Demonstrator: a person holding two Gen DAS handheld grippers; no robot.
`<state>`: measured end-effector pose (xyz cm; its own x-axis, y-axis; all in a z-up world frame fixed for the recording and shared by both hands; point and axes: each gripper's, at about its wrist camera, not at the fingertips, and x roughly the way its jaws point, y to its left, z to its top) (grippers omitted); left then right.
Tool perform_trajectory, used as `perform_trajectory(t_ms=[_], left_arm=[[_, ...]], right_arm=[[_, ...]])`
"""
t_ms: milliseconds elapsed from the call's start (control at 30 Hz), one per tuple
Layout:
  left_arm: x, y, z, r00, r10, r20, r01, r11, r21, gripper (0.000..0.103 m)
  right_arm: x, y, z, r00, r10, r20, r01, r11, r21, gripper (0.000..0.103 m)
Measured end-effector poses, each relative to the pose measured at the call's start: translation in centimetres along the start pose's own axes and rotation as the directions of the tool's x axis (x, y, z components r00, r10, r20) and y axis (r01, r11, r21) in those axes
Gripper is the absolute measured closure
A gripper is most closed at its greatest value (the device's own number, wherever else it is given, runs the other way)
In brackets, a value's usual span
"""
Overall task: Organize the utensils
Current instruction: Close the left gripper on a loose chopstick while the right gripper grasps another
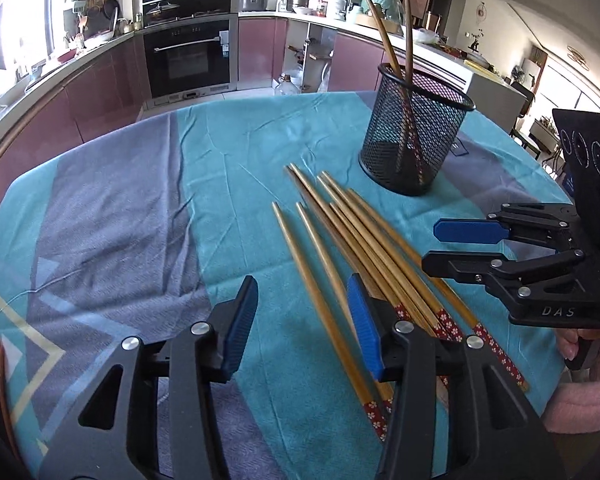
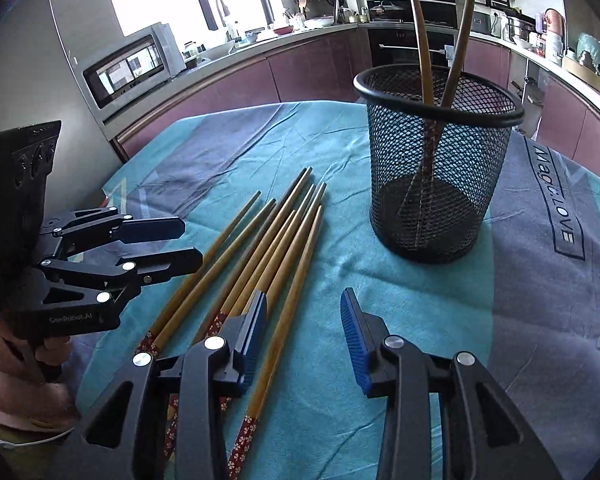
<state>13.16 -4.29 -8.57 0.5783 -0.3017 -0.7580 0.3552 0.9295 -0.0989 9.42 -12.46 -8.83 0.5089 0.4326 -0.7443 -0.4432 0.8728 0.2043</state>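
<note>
Several bamboo chopsticks (image 1: 364,248) with red flowered ends lie side by side on the teal and grey tablecloth (image 1: 220,184); they also show in the right wrist view (image 2: 260,256). A black mesh cup (image 1: 414,136) stands behind them with two chopsticks (image 1: 392,52) leaning in it; the cup also shows in the right wrist view (image 2: 436,160). My left gripper (image 1: 302,320) is open and empty, just above the near ends of the chopsticks. My right gripper (image 2: 304,336) is open and empty, low over the pile's right edge. Each gripper also shows in the other's view, the left (image 2: 188,244) and the right (image 1: 432,244).
The table's rounded edge runs close on all sides. Beyond it are purple kitchen cabinets, a built-in oven (image 1: 190,56), a microwave (image 2: 128,68) and a cluttered counter. A person's hand in a pink sleeve (image 1: 580,392) holds the right gripper.
</note>
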Motion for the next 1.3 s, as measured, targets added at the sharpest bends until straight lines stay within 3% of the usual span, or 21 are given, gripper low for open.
perform_trajectory(t_ms=[233, 467, 600, 1000, 1300], left_arm=[[1.0, -0.3, -0.4, 1.0, -0.009, -0.03, 0.009, 1.0, 0.008, 0.072], [1.2, -0.2, -0.7, 0.999, 0.006, -0.039, -0.005, 0.999, 0.035, 0.076], [1.2, 0.3, -0.8, 0.999, 0.008, -0.044, -0.007, 0.999, 0.033, 0.086], [2.2, 0.8, 0.0, 0.999, 0.025, -0.035, -0.025, 1.0, 0.006, 0.085], [2.3, 1.2, 0.1, 0.999, 0.038, -0.033, -0.039, 0.999, -0.021, 0.094]], right_arm=[[0.5, 0.4, -0.4, 0.999, -0.039, -0.009, 0.039, 0.999, -0.015, 0.073], [0.8, 0.6, -0.4, 0.998, -0.064, -0.014, 0.064, 0.998, -0.029, 0.08], [0.6, 0.2, -0.5, 0.997, -0.076, -0.017, 0.075, 0.997, -0.032, 0.085], [1.7, 0.4, 0.5, 0.995, -0.097, -0.014, 0.097, 0.994, -0.046, 0.083], [1.6, 0.3, 0.7, 0.994, -0.106, -0.017, 0.105, 0.993, -0.057, 0.097]])
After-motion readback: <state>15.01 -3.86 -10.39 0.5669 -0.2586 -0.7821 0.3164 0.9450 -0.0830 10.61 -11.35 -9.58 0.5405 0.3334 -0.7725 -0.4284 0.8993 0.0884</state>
